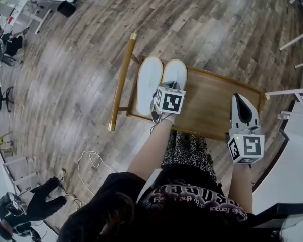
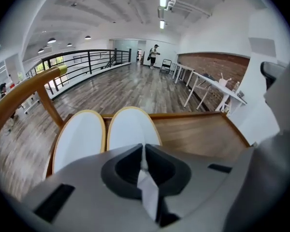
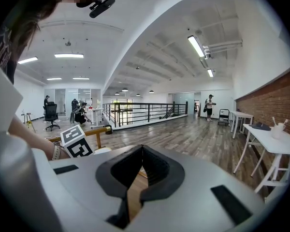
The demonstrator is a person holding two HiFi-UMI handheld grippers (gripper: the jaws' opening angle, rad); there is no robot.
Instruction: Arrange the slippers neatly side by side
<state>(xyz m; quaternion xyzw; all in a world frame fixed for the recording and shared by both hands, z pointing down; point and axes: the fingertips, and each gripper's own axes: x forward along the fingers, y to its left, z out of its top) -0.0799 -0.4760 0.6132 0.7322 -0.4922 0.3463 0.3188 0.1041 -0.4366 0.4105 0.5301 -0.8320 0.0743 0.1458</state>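
One slipper (image 1: 175,73) heel behind left claw (image 2: 144,151)

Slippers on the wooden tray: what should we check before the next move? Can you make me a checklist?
1. Pair side by side: ok. The left slipper and right slipper lie close together, toes level.
2. Heels level: cannot tell. The left gripper covers the right slipper's heel.
3. Left gripper free of the slipper: cannot tell. Its jaws are together right over the heel.
4. Right gripper empty: ok. Jaws together, over bare wooden tray.
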